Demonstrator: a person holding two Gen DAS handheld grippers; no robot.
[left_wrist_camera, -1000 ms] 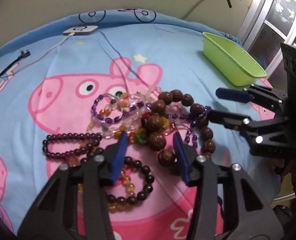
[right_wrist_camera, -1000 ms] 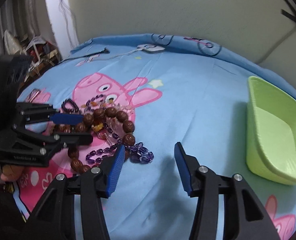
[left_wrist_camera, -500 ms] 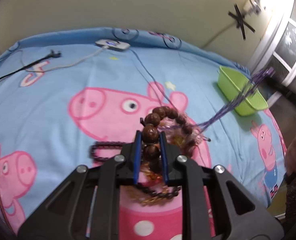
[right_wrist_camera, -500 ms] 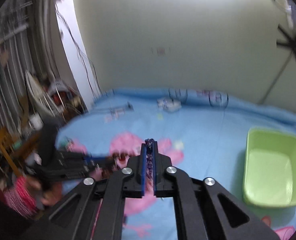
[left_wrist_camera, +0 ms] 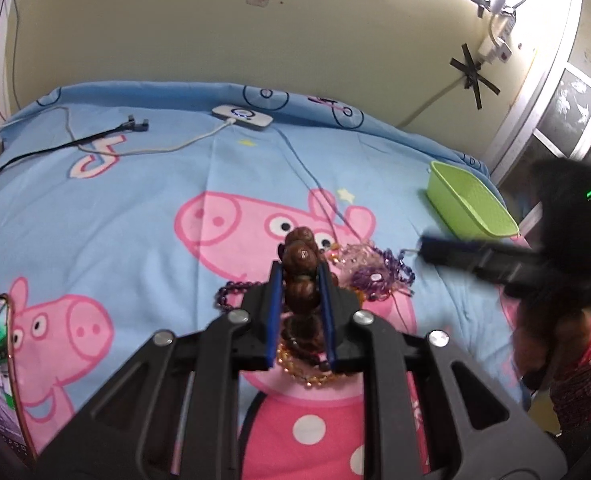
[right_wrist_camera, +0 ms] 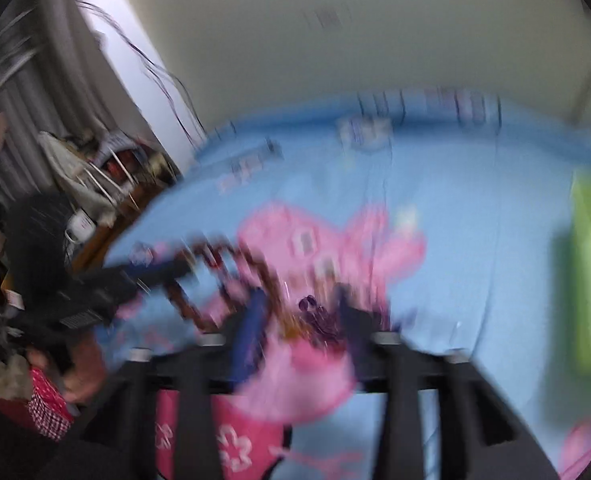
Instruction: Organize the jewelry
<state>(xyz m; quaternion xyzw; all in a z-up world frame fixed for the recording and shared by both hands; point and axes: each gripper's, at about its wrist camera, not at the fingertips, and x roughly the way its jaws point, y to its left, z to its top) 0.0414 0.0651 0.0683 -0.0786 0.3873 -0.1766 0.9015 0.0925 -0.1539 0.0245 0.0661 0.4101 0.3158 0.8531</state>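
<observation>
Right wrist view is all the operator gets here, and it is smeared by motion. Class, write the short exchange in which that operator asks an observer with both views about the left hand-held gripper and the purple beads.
Operator: What is the left hand-held gripper doing?
Observer: The left hand-held gripper is shut on the brown wooden bead bracelet.
Operator: Where are the purple beads?
Observer: The purple bead strand lies on the bedsheet, between that bracelet and the green tray, not in the tray.
</observation>
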